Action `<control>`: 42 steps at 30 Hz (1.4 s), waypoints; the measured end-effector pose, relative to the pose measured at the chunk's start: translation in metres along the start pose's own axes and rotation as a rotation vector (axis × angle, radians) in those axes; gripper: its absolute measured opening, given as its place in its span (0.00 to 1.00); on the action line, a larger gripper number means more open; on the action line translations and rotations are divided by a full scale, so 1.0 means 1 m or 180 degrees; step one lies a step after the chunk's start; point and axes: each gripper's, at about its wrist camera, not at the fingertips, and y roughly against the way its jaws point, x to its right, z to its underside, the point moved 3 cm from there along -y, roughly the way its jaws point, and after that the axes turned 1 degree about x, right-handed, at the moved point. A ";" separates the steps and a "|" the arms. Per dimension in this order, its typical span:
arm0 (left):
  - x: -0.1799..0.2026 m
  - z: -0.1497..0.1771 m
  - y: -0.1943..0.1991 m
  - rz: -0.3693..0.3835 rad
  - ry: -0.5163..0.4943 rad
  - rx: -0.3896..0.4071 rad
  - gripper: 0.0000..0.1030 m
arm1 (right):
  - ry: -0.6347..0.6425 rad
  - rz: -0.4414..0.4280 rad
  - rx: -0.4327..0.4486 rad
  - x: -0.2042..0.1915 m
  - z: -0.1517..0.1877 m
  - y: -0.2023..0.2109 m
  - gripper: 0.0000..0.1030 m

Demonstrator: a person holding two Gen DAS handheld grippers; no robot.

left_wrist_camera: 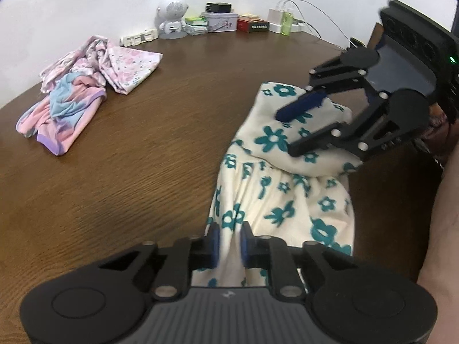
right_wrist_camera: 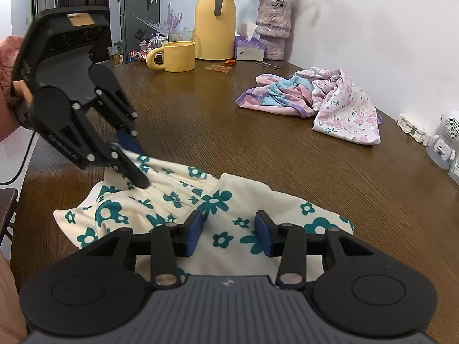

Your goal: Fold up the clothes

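A cream garment with teal flowers (left_wrist_camera: 275, 195) lies on the brown wooden table (left_wrist_camera: 129, 172); its far end is folded back over itself. My left gripper (left_wrist_camera: 229, 243) is shut on the near edge of this garment, with cloth pinched between the blue pads. In the right wrist view the same gripper (right_wrist_camera: 134, 169) grips the garment (right_wrist_camera: 172, 200) at its far left corner. My right gripper (right_wrist_camera: 229, 233) is open and hovers over the folded part, nothing between its pads. In the left wrist view it (left_wrist_camera: 289, 132) stands open above the fold.
A pile of pink, blue and floral clothes (left_wrist_camera: 86, 91) lies at the far left of the table, also in the right wrist view (right_wrist_camera: 315, 100). Small boxes, a white robot speaker (left_wrist_camera: 172, 17) and chargers line the wall. A yellow mug (right_wrist_camera: 175, 56), yellow jug and vase stand at the table's far end.
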 end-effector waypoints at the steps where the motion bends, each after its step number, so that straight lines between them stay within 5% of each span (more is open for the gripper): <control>1: 0.001 0.002 0.002 -0.0031 -0.0009 0.0014 0.19 | 0.0004 0.0001 -0.0001 0.000 0.000 0.000 0.40; 5: 0.001 0.012 0.010 -0.0118 0.0009 0.0004 0.37 | 0.0007 0.0001 -0.0001 0.000 0.000 0.000 0.40; 7: -0.002 0.020 0.014 -0.0120 0.0098 -0.0019 0.34 | 0.0004 0.0002 0.0001 0.000 -0.001 0.000 0.40; 9: 0.000 0.024 0.018 -0.0121 0.0124 0.0002 0.21 | 0.0000 0.0002 0.0002 0.000 -0.001 -0.001 0.40; 13: 0.007 0.027 0.023 -0.0204 0.0076 0.0047 0.20 | -0.0006 0.0002 0.0005 0.000 -0.001 -0.001 0.40; 16: 0.011 0.026 0.042 -0.0379 0.0094 0.0268 0.35 | -0.0009 0.0000 0.0009 0.001 -0.001 -0.002 0.40; 18: 0.021 0.023 0.060 -0.0390 0.0057 0.0537 0.56 | -0.0011 -0.0006 0.0012 0.002 -0.001 -0.002 0.40; 21: 0.049 0.017 0.069 -0.0338 -0.0053 0.0745 0.72 | -0.0022 -0.0025 0.0008 0.003 -0.001 -0.002 0.40; 31: 0.121 -0.012 0.000 -0.0079 -0.0713 0.0490 0.63 | -0.0090 -0.0163 -0.0014 0.009 -0.001 -0.001 0.41; 35: 0.131 -0.013 -0.021 -0.0252 -0.1014 0.0246 0.42 | -0.0064 -0.0178 0.0006 0.009 0.000 -0.001 0.41; 42: 0.118 -0.006 -0.023 -0.0283 -0.0893 0.0141 0.22 | 0.0007 -0.0201 0.0019 0.008 0.001 0.000 0.41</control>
